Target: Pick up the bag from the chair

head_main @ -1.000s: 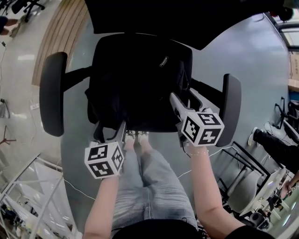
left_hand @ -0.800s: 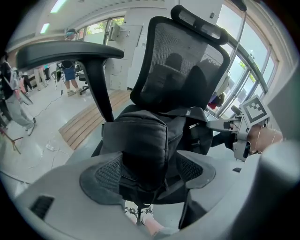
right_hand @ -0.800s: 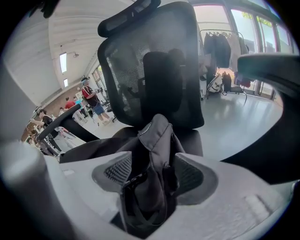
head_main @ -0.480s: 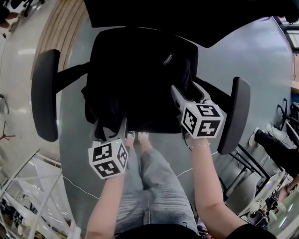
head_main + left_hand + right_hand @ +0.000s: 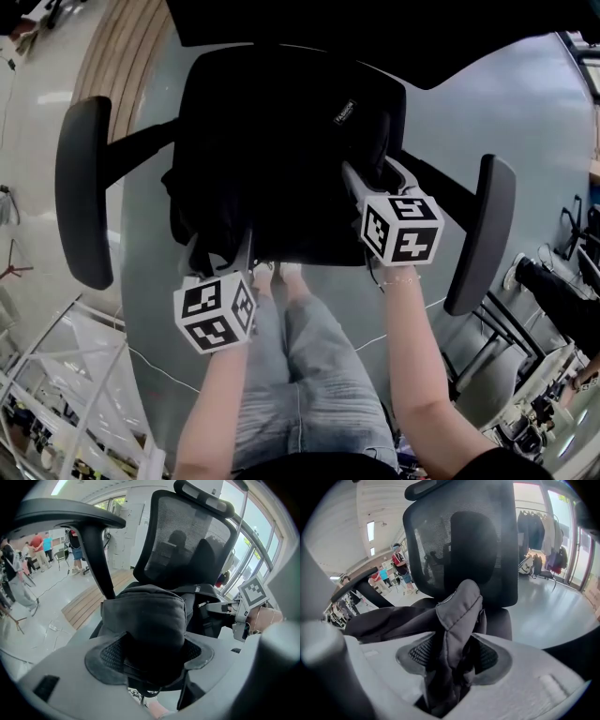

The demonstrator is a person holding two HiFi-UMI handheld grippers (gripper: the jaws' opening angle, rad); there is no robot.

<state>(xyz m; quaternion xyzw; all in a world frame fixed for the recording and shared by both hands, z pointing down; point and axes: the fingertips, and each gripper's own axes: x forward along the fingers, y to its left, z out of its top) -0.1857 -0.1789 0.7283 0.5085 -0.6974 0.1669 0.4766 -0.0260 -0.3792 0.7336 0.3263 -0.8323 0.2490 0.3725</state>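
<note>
A black bag [image 5: 281, 159] lies on the black chair [image 5: 82, 197], whose back is dark mesh. At the chair's front edge, the left gripper [image 5: 218, 253] and right gripper [image 5: 375, 178] are pale grey, their cubes white with black squares. Around the chair, the floor [image 5: 525, 122] is grey.

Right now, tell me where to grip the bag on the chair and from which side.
Grip the bag at its two near corners, coming from the open front of the chair: armrests flank it, the backrest blocks behind. The left gripper and right gripper are there; their jaws have just been closing, bag fabric between each pair.
</note>
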